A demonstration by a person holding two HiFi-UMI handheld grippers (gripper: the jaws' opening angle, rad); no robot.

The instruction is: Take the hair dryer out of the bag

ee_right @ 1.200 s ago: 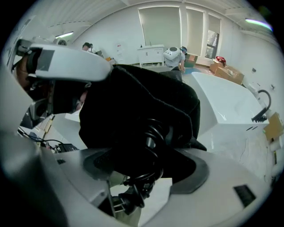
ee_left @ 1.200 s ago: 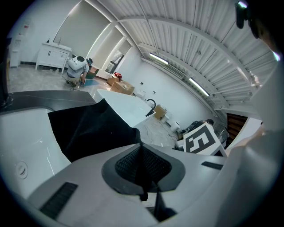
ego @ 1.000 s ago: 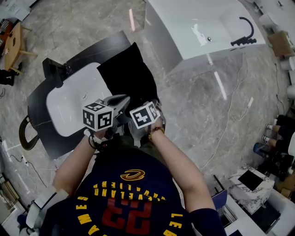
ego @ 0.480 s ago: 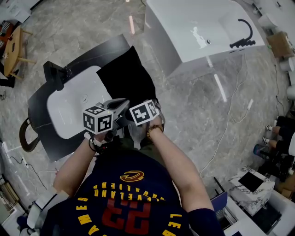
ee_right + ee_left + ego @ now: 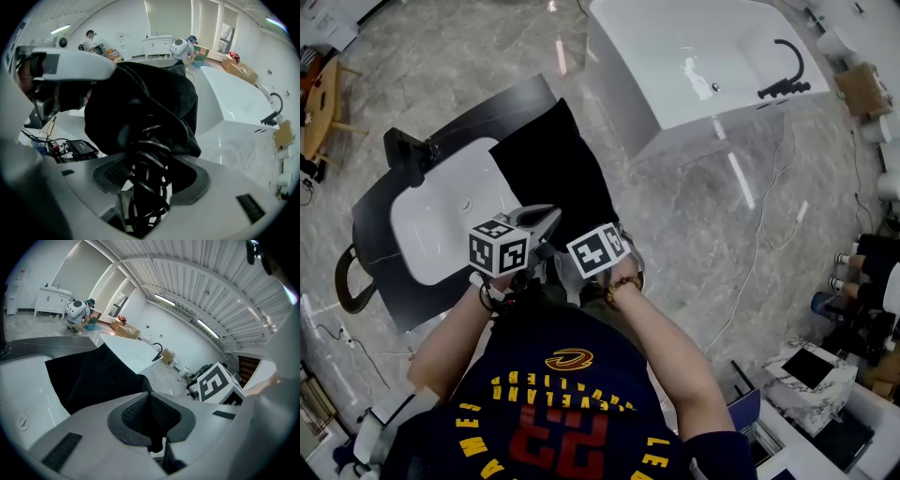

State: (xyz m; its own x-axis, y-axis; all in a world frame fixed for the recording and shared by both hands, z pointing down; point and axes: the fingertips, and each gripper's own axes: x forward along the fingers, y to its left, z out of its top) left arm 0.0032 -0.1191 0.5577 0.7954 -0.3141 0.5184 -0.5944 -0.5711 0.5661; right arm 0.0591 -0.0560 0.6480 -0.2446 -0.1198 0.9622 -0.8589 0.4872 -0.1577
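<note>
A black cloth bag (image 5: 553, 169) lies over the white basin, its near end lifted. My left gripper (image 5: 551, 217) is shut on the bag's near edge, and in the left gripper view the black bag (image 5: 93, 376) runs right up to the closed left gripper (image 5: 151, 394). My right gripper (image 5: 586, 267) points steeply down beside it. In the right gripper view its jaws (image 5: 145, 173) grip the hair dryer's black coiled cord (image 5: 147, 154), which comes out of the bag's mouth (image 5: 140, 103). The dryer's body is hidden inside. The left gripper (image 5: 110, 68) shows at upper left.
The basin (image 5: 441, 211) sits in a black countertop (image 5: 384, 281) with a black faucet (image 5: 408, 155). A white bathtub (image 5: 694, 66) stands beyond on the marble floor. A thin cable (image 5: 759, 253) trails on the floor at right. Boxes (image 5: 820, 375) are stacked at lower right.
My right gripper has drawn back a little toward the person's body. The left gripper has kept its place at the bag's edge.
</note>
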